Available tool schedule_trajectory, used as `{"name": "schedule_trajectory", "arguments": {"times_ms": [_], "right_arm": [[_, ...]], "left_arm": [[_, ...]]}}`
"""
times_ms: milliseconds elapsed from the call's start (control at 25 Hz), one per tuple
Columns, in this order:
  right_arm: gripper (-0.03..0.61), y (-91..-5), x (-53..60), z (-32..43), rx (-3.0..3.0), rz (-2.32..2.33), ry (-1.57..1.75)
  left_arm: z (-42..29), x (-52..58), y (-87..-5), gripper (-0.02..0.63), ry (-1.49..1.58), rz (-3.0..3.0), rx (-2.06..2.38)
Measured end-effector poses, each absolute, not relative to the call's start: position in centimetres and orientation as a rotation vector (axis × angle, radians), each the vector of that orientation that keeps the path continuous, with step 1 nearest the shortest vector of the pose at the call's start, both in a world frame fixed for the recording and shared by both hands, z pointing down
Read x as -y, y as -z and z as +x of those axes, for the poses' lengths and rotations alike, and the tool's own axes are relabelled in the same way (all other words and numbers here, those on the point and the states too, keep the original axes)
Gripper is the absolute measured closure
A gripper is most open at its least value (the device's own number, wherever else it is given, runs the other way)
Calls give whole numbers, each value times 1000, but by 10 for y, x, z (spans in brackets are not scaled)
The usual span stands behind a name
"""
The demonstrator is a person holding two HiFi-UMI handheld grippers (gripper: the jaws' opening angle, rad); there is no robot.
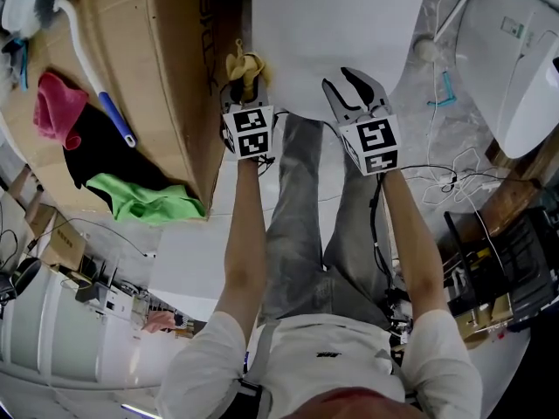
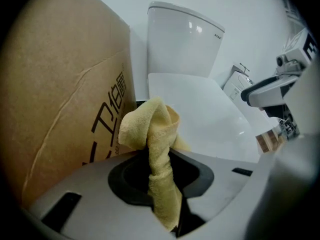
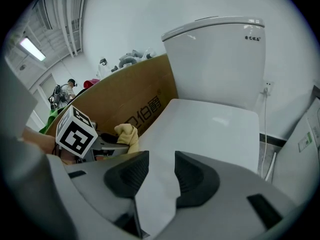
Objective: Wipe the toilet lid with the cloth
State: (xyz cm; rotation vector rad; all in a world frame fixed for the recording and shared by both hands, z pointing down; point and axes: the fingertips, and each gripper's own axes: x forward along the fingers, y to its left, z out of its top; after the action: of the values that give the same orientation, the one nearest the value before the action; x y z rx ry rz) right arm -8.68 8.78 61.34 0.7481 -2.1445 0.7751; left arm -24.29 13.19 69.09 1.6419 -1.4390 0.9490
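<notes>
**Get the cloth flat on the lid before wiping**

The left claw [image 2: 160, 169] is clamped on a yellow cloth [image 2: 155, 134]. The cloth is pinched near its middle, so a bunched knot stands up past the jaws and a tail hangs below. The right claw [image 3: 156, 176] is spread open with nothing in it, and only the white lid [image 3: 210, 134] shows through its gap.

In the head view the cloth [image 1: 244, 66] sits at the lid's [image 1: 332, 24] near left edge, just beside the cardboard box [image 1: 175, 77]. Whether it touches the lid yet cannot be told. The lid is down and looks bare up to the tank [image 2: 180, 39].

The step in hand seems to be bringing the cloth onto the lid to begin wiping.

- Move the left claw right, clear of the box, so it does not snag the cardboard.
- Tip the claw down until the bunched cloth, not the hard jaw tips, meets the lid.
- Press lightly, as the lid looks glossy and the cloth should slide easily.
- Stroke from near to far in overlapping lanes, left to right.
- Keep the grip firm, since a loose pinch could drop the cloth.
- Hold the right claw off to the right, out of the path.
</notes>
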Motion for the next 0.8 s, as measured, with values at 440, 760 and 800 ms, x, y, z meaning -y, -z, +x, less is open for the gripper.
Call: {"name": "schedule_trajectory", "arguments": {"times_ms": [440,760,800], "right_arm": [[402,-624,-110,-39,2161,744,-802],[402,-622,-118,9,2167,747,-791],[402,-621,-119,15,2167,749,-791]], "left_arm": [[-188,-156,-695,509,-945,1671,1410],[-141,-170,-697,509,-918,1665,1407],[-136,-170,-697,509,-913,1662,1409]]}}
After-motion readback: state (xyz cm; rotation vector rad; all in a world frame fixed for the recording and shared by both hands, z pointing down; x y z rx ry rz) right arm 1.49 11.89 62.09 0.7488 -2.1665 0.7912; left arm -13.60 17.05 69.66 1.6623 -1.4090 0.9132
